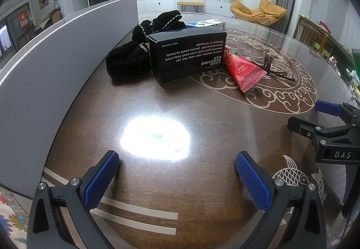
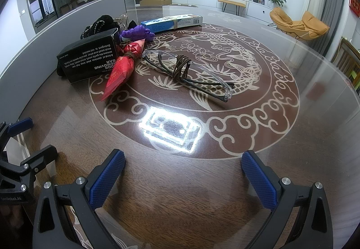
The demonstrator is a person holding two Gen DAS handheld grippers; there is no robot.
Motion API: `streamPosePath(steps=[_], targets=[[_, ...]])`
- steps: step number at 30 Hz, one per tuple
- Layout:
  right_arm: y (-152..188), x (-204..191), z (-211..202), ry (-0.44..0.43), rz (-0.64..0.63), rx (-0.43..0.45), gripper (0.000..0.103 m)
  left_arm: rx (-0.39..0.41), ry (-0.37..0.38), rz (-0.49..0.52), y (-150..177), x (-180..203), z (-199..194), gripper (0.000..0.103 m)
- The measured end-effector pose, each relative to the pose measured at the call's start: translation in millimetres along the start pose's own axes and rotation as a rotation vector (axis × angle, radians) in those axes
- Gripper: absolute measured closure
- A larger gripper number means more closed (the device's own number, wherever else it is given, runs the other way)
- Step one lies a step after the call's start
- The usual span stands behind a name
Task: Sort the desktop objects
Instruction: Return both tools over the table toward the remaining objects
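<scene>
A black box (image 1: 189, 55) (image 2: 90, 57) lies on the round brown table. A black furry bag (image 1: 135, 53) (image 2: 99, 23) sits behind and left of it. A red packet (image 1: 243, 69) (image 2: 122, 69) lies to its right. Clear glasses (image 2: 189, 71) wrapped with a brown cord lie mid-table. A purple toy (image 2: 137, 32) and a blue-white box (image 2: 171, 21) (image 1: 209, 23) lie further back. My left gripper (image 1: 177, 177) is open and empty above bare table. My right gripper (image 2: 183, 177) is open and empty, and also shows in the left wrist view (image 1: 315, 118).
A grey upright panel (image 1: 56, 64) (image 2: 45, 39) curves along the table's left side. The table's glass edge (image 2: 326, 82) runs on the right. A lamp glare (image 2: 171, 129) reflects on the table ahead of the right gripper. Chairs stand beyond the table.
</scene>
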State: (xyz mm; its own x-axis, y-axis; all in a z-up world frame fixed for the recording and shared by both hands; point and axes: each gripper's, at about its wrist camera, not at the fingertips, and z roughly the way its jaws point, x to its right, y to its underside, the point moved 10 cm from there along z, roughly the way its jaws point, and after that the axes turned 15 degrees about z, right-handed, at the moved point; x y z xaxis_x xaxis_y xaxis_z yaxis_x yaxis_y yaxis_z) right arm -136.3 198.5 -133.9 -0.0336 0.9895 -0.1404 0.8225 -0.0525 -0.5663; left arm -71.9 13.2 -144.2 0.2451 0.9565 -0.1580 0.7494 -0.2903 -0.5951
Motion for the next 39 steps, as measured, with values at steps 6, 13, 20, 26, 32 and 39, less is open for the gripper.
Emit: streamPosePath(steps=[6, 13, 20, 26, 32, 39], targets=[[0.0, 0.1, -0.3, 0.0, 0.0, 0.0, 0.0, 0.001, 0.0, 0.0, -0.4, -0.2, 0.3, 0.0], [0.1, 0.1, -0.5, 0.0, 0.0, 0.0, 0.0, 0.003, -0.002, 0.001, -1.2, -0.4, 1.1, 0.0], [0.5, -0.1, -0.7, 0.0, 0.0, 0.0, 0.0, 0.003, -0.001, 0.001, -1.2, -0.2, 1.3, 0.0], [0.0, 0.2, -0.4, 0.0, 0.0, 0.0, 0.0, 0.004, -0.001, 0.001, -1.2, -0.1, 1.4, 0.0], [-0.2, 0.2, -0.4, 0.0, 0.0, 0.0, 0.0, 0.006, 0.0, 0.003, -2.7, -0.1, 1.6, 0.0], [-0.4, 0.3, -0.2, 0.0, 0.0, 0.0, 0.0, 0.007, 0.0, 0.003, -3.6, 0.4, 1.9, 0.0]])
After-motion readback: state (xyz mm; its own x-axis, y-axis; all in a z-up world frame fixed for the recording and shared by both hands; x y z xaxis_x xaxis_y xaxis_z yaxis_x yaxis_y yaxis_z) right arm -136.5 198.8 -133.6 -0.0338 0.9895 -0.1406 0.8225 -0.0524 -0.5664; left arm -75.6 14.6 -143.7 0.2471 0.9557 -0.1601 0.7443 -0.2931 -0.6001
